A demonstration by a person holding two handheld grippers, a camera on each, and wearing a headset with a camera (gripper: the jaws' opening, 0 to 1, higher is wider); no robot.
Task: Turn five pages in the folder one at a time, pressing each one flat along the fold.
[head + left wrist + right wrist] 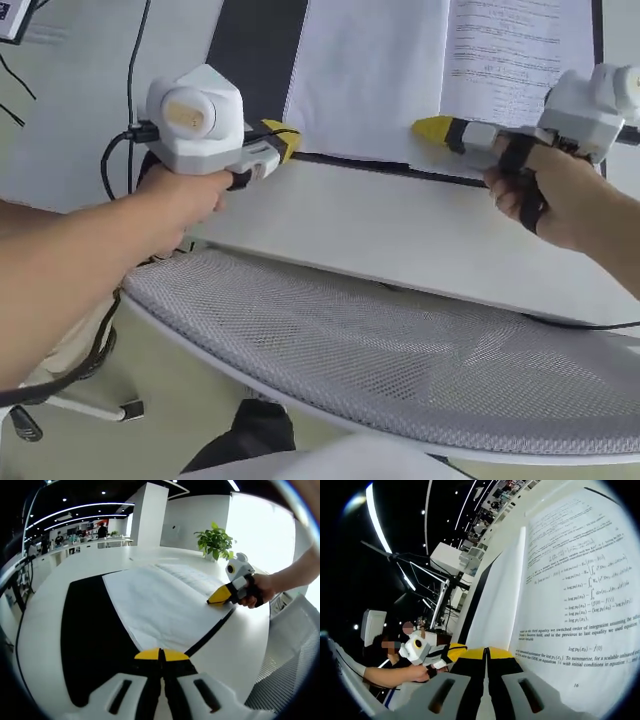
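Folder (pixel 255 40) lay open on table (pixel 400 230) at 12 o'clock. Left claw (pixel 283 143), jaws together, empty, at its 6 o'clock edge; right claw (pixel 432 129) likewise at 7 o'clock corner of page (pixel 520 50). Risk: tip could skid, creasing page or lifting two.

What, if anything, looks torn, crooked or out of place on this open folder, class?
Nothing stands out: the folder lies open, blank page and printed page flat and untorn, left tongs and right tongs shut at its near edge.
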